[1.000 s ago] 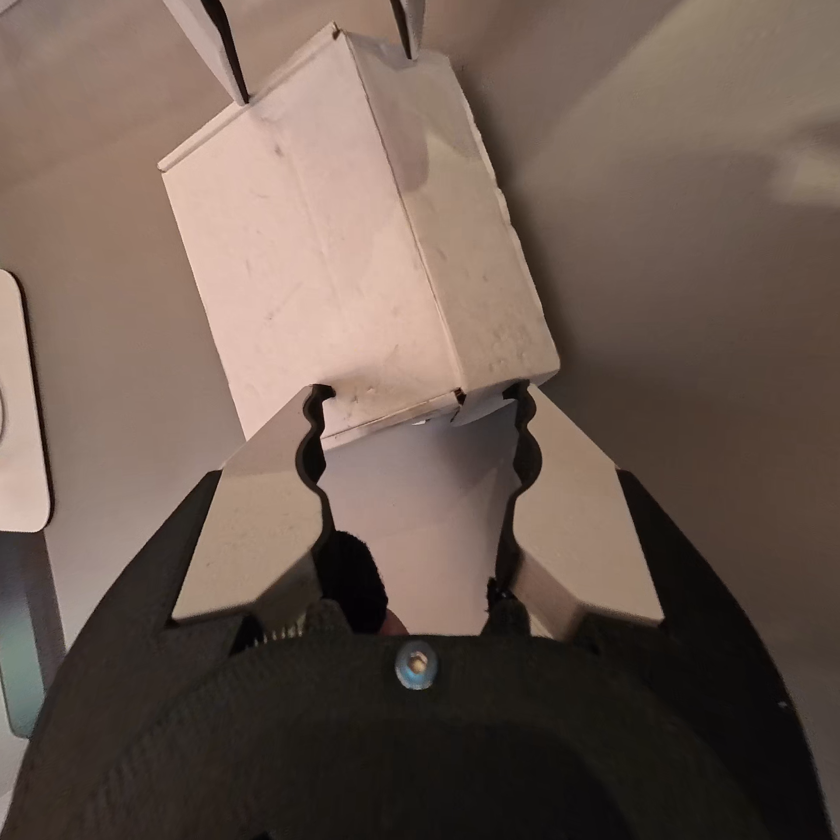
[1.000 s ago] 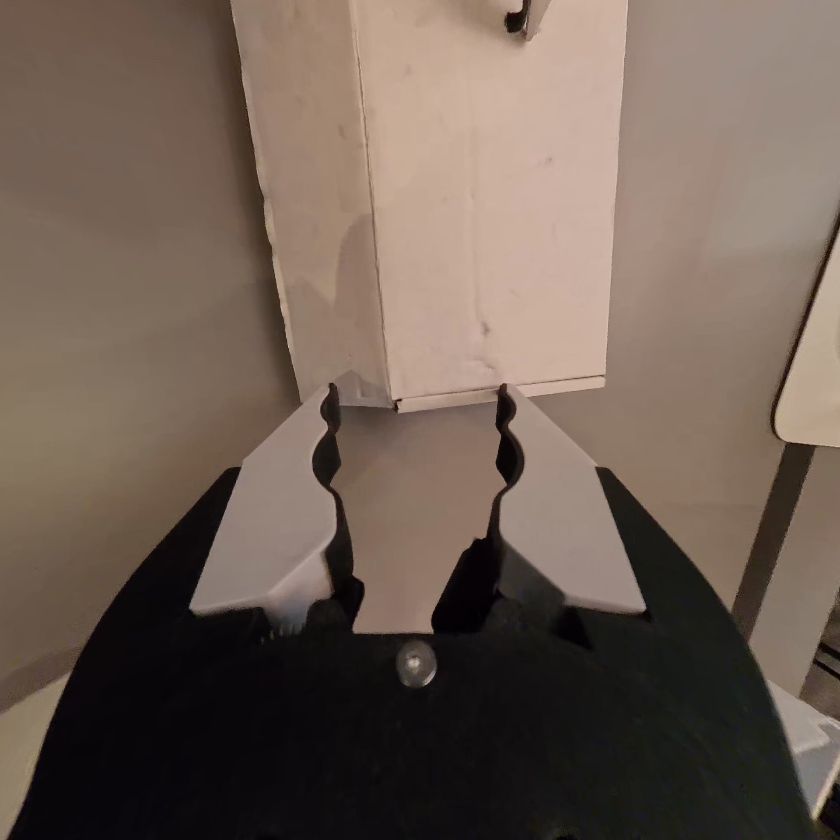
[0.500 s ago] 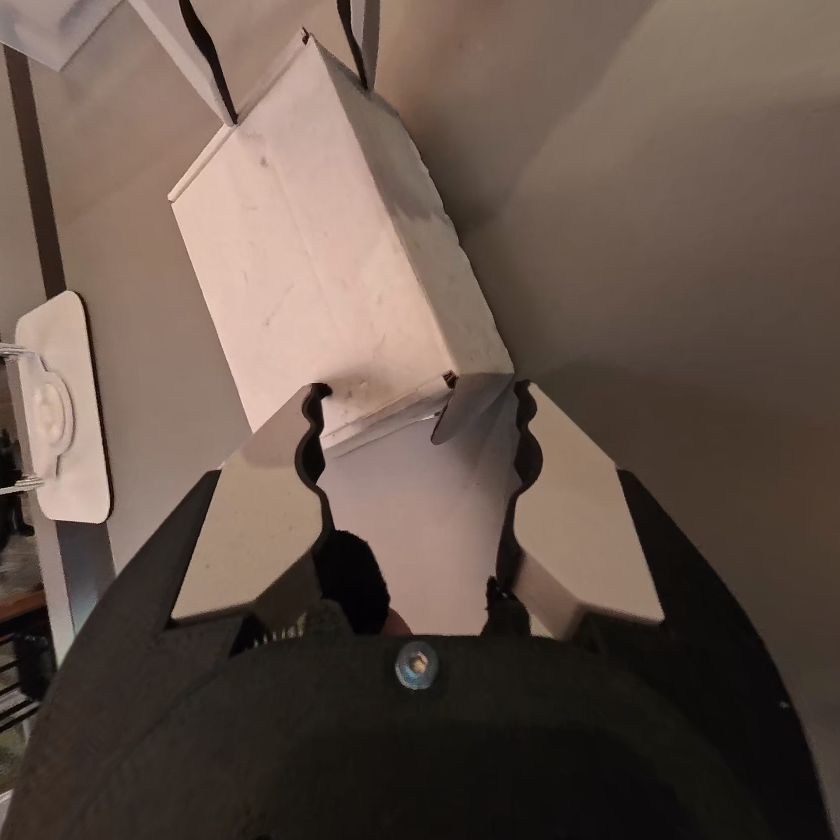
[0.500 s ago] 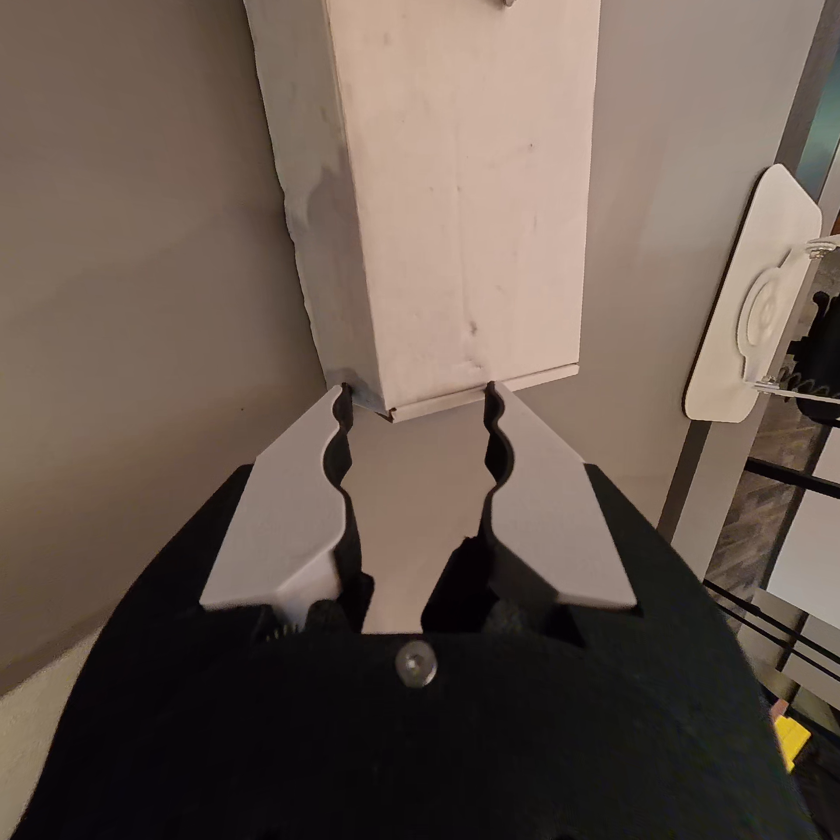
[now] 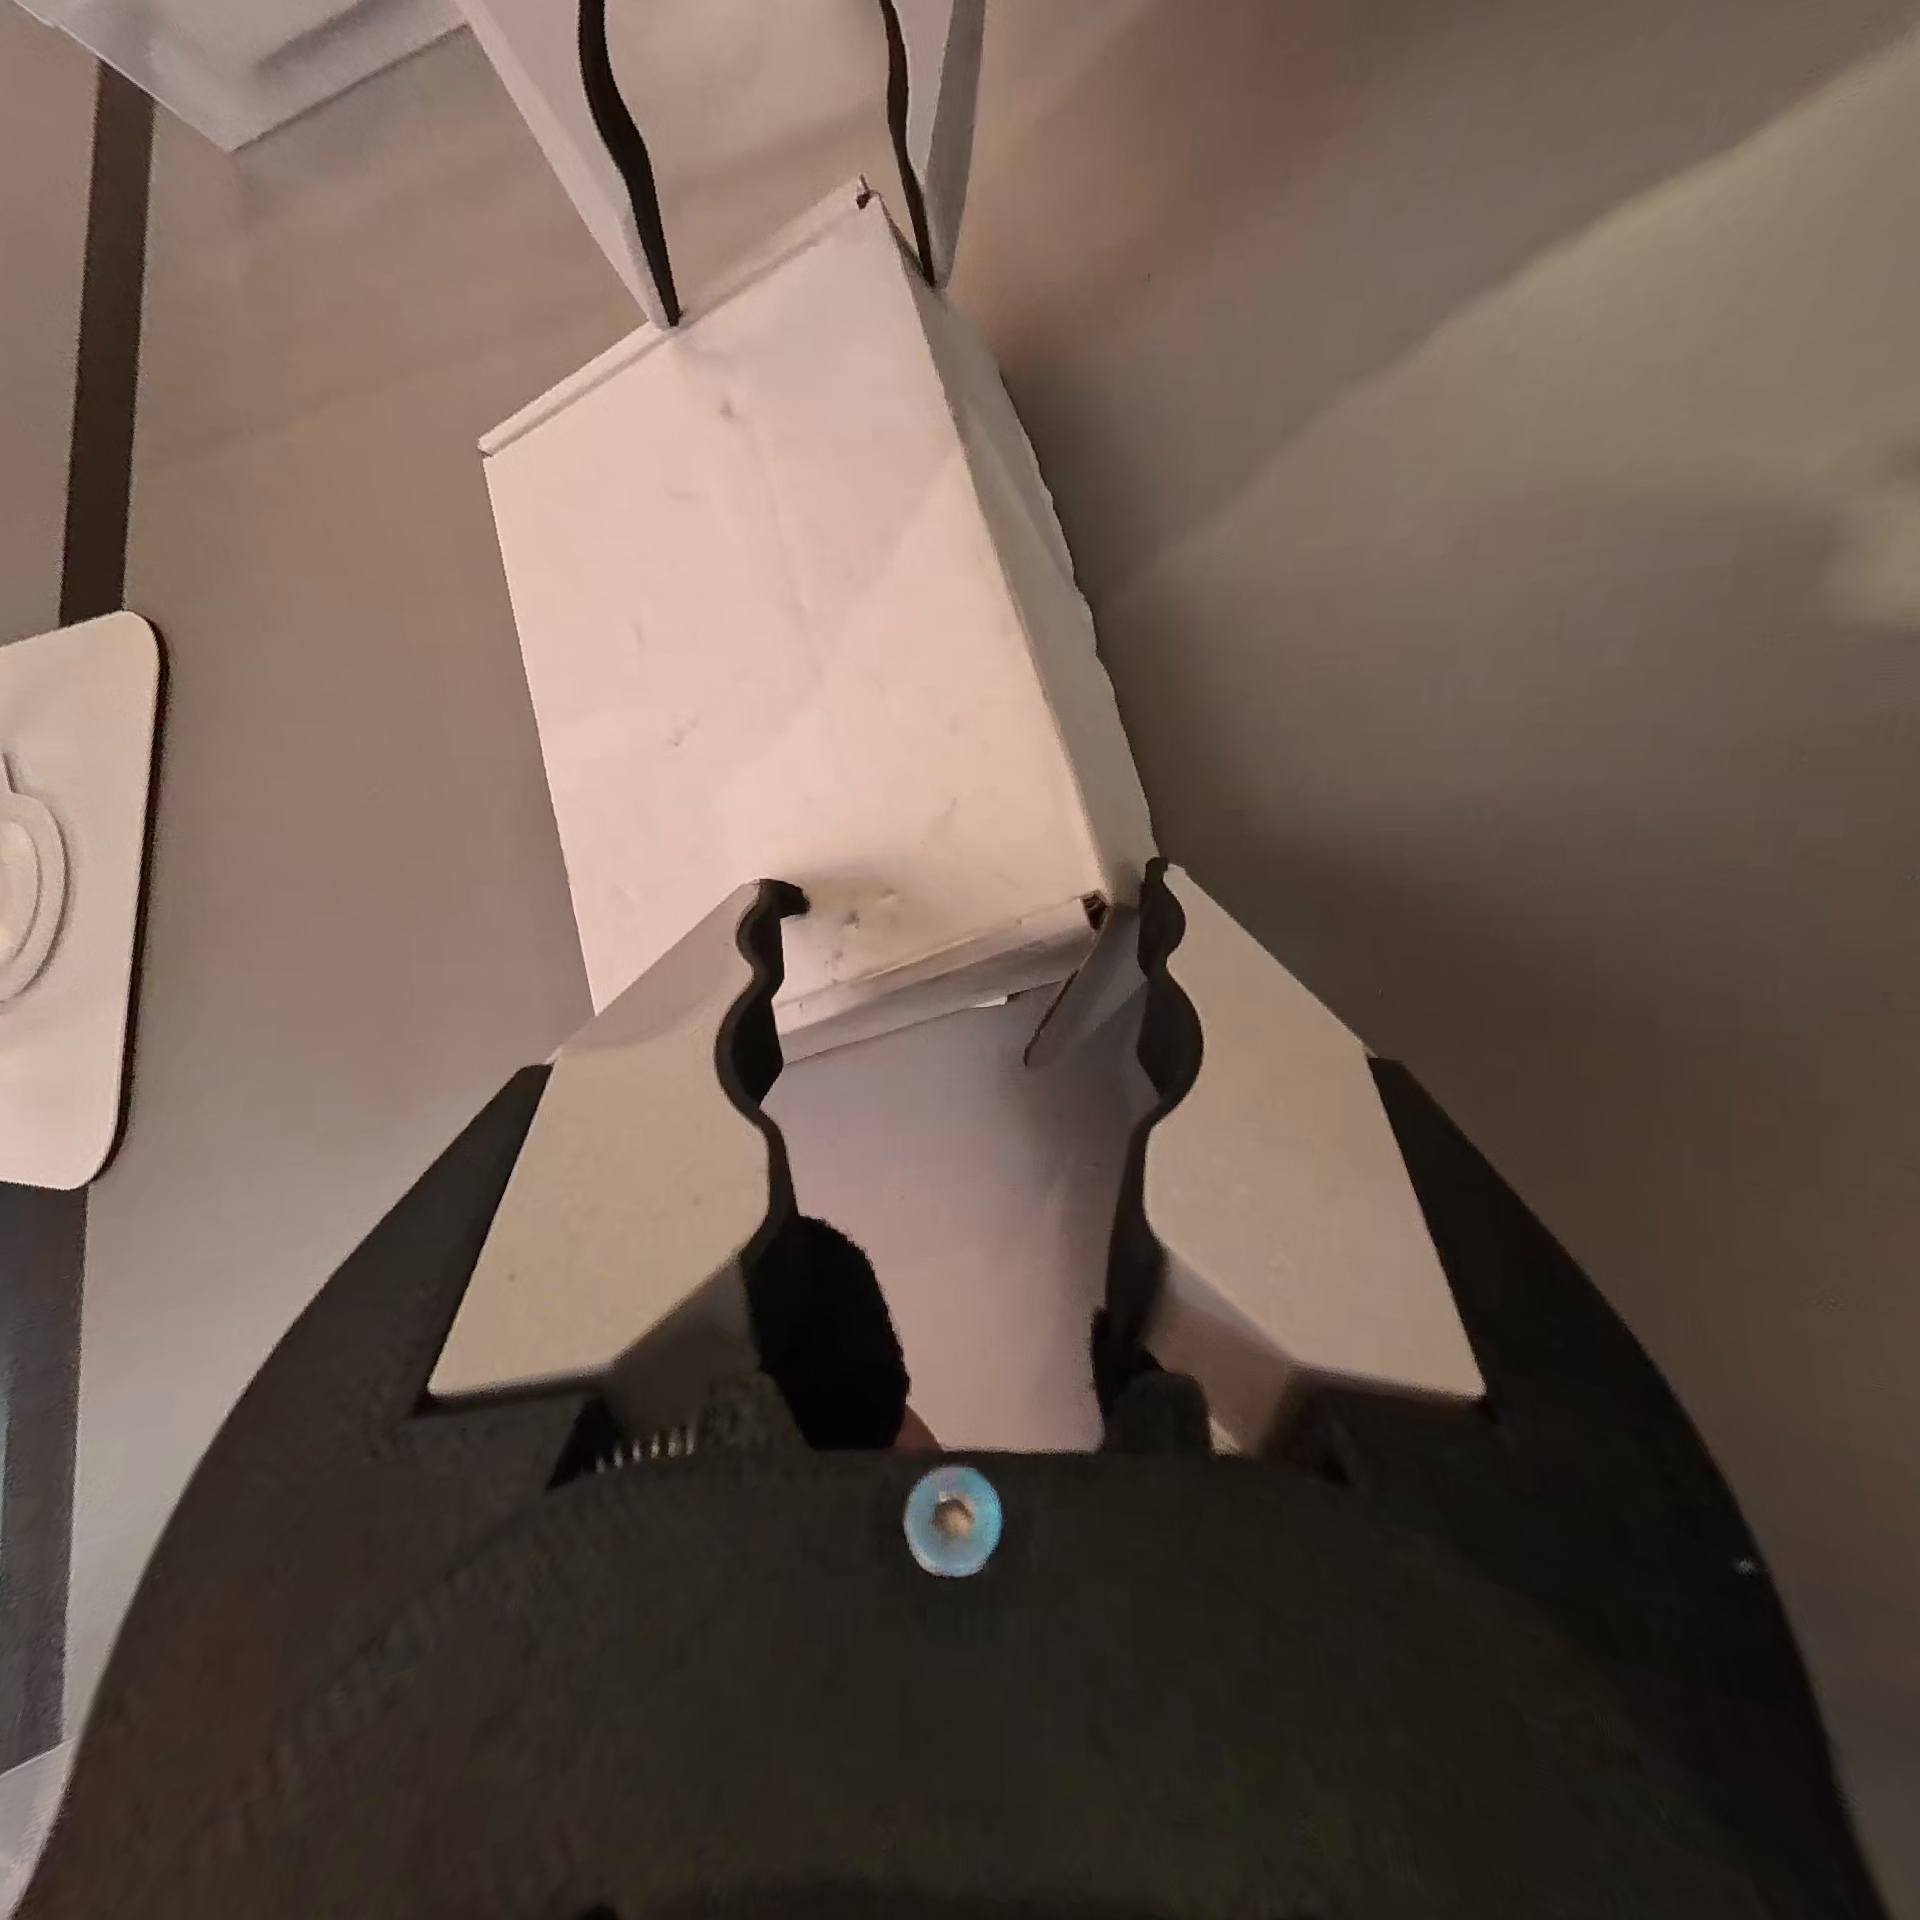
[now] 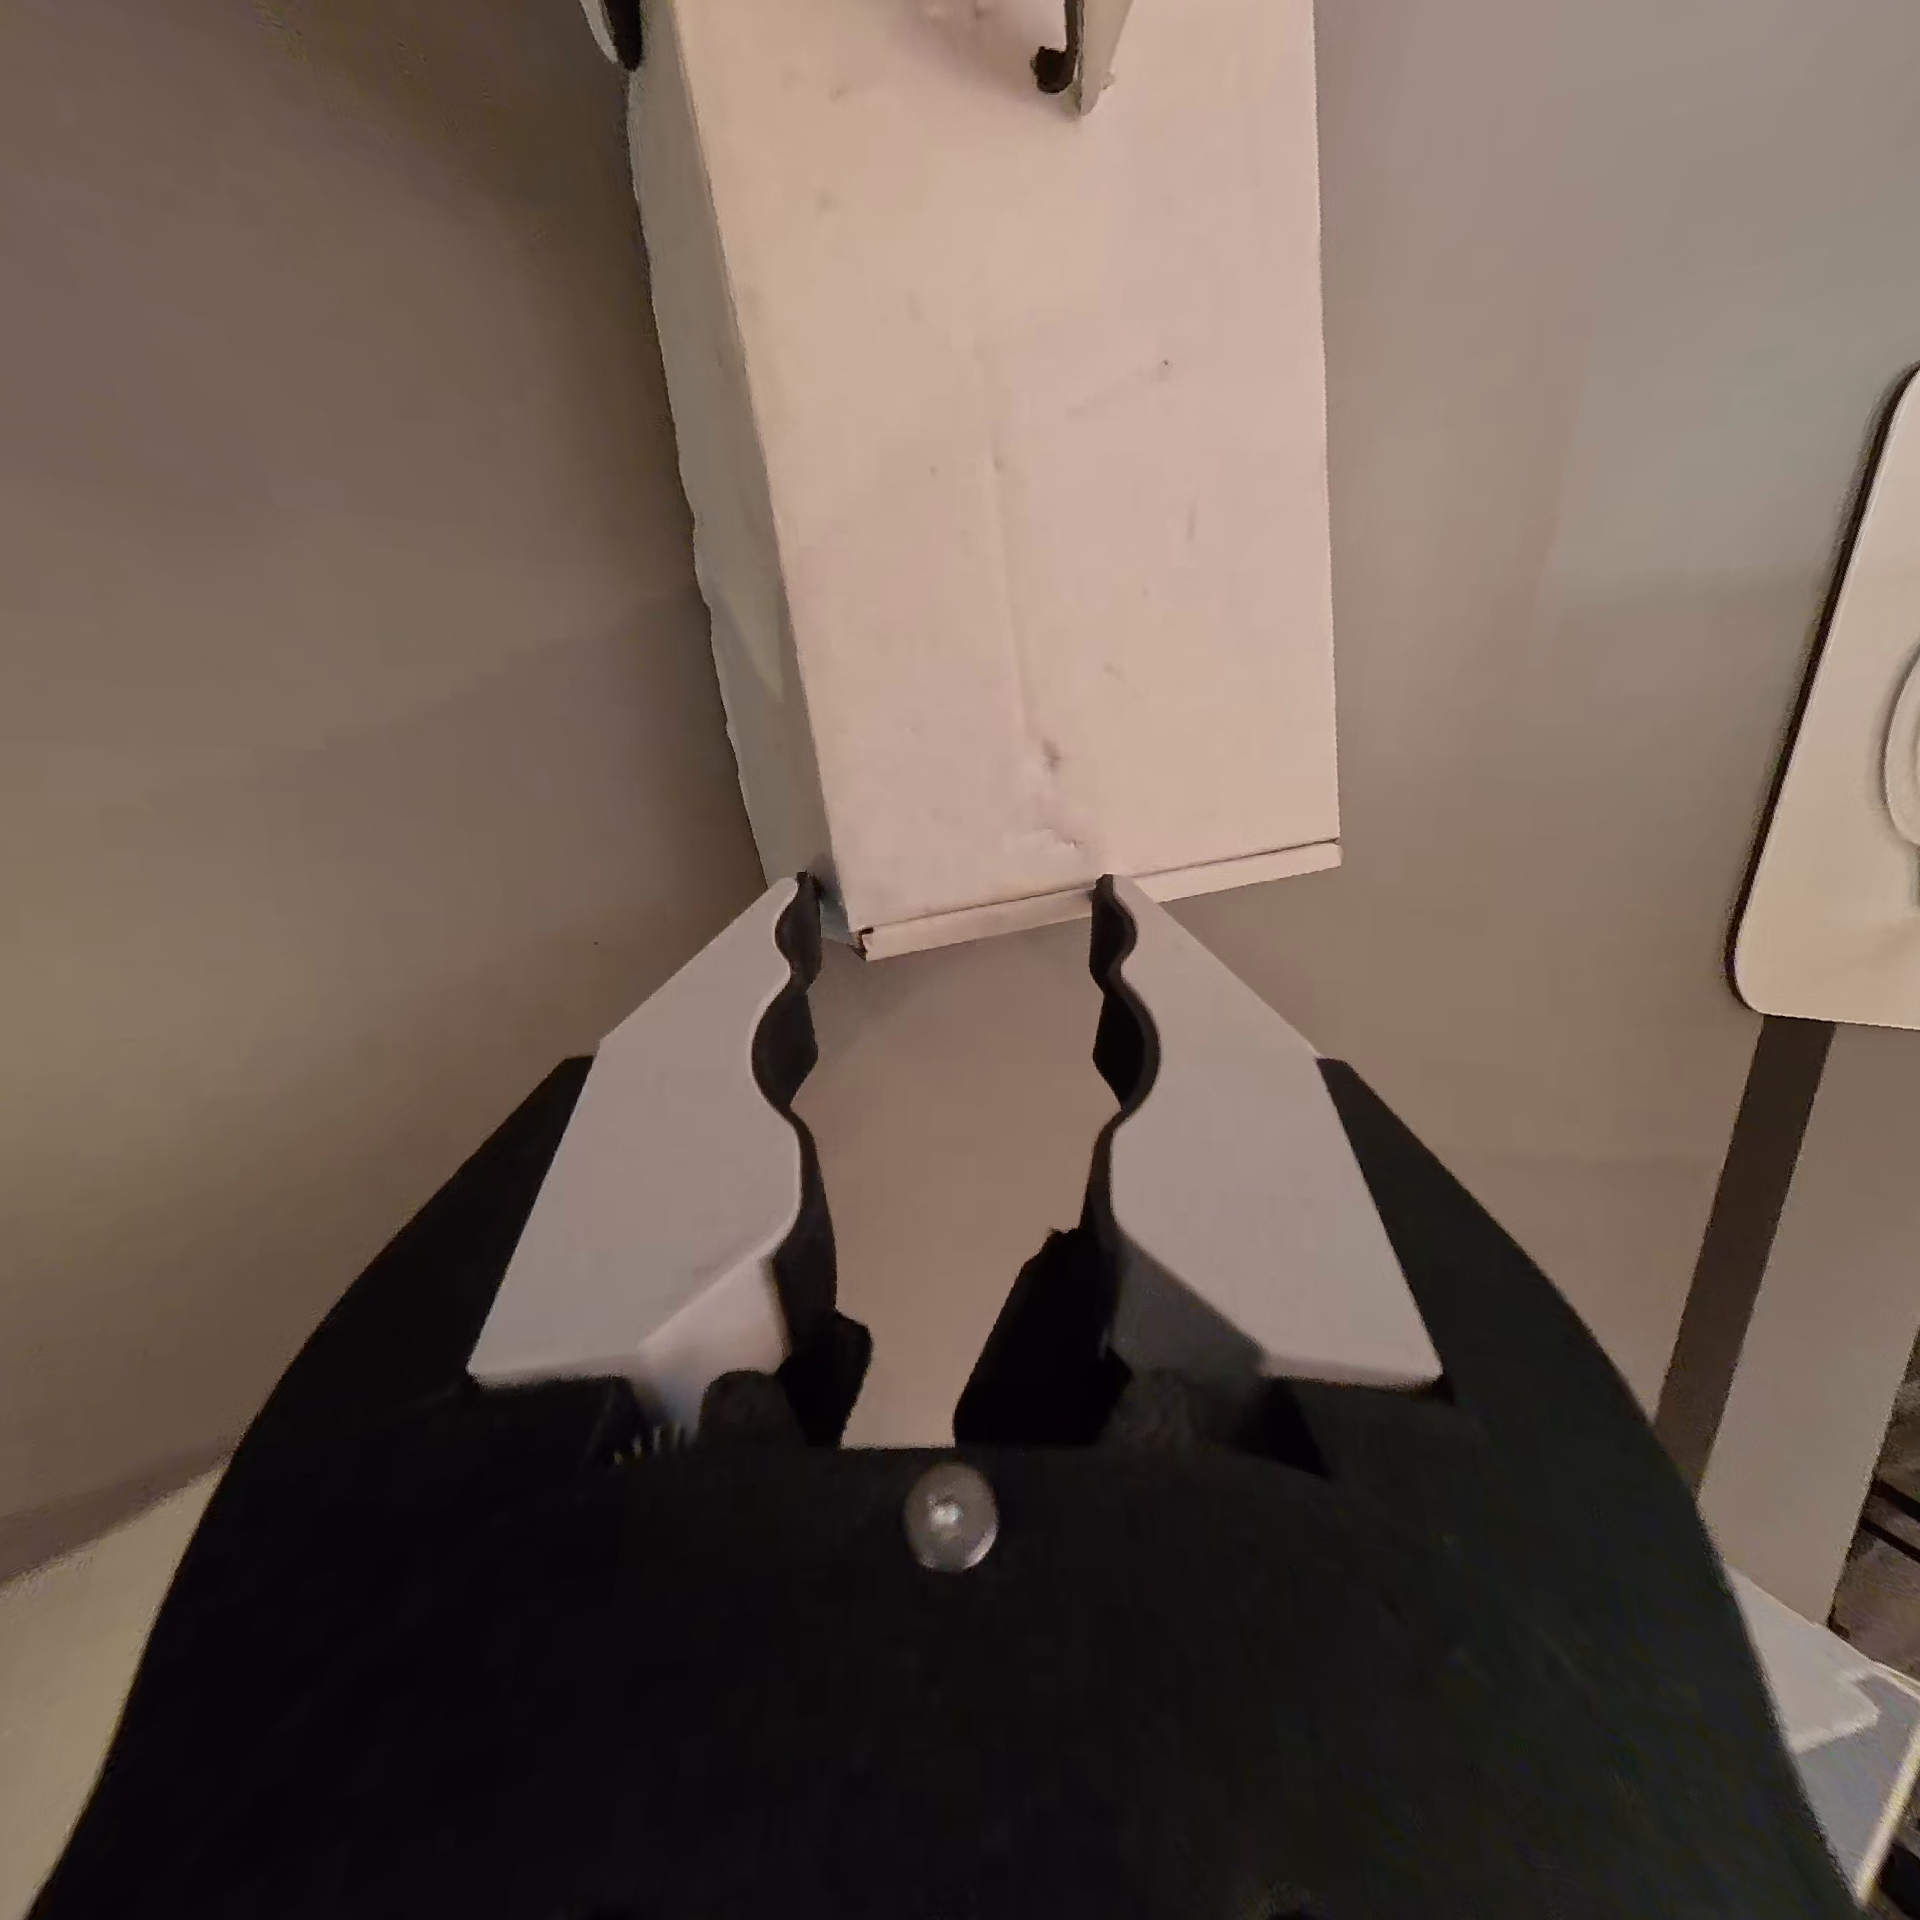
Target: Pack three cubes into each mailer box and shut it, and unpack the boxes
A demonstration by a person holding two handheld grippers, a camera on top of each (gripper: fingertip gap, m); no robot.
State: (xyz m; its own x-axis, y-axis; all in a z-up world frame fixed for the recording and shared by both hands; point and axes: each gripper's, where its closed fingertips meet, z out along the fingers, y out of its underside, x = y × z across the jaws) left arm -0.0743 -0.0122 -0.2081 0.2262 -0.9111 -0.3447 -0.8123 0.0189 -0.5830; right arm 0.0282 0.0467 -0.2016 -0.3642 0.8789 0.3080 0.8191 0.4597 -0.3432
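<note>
A closed white mailer box [image 5: 790, 675] hangs in the air between my two grippers, in front of a grey wall. My left gripper [image 5: 961, 894] is shut on the near end of the box, one finger on each side. A small side flap [image 5: 1091, 997] sticks out by its right finger. My right gripper [image 6: 956, 914] is shut on the opposite end of the box [image 6: 1039, 468], and also shows at the top of the left wrist view [image 5: 795, 291]. The left gripper's fingertips [image 6: 1070, 83] show at the top of the right wrist view. No cubes are visible.
A white wall plate with a hook [image 5: 62, 894] is fixed to the grey wall, also seen in the right wrist view [image 6: 1849, 779]. A dark vertical post [image 5: 104, 343] runs beside it. Another white box-like shape [image 5: 312, 62] is at the top left.
Both grippers have carried and turned the box in the air; the wall plate has shifted in both views. The small flap at the left gripper's end has come out a little.
</note>
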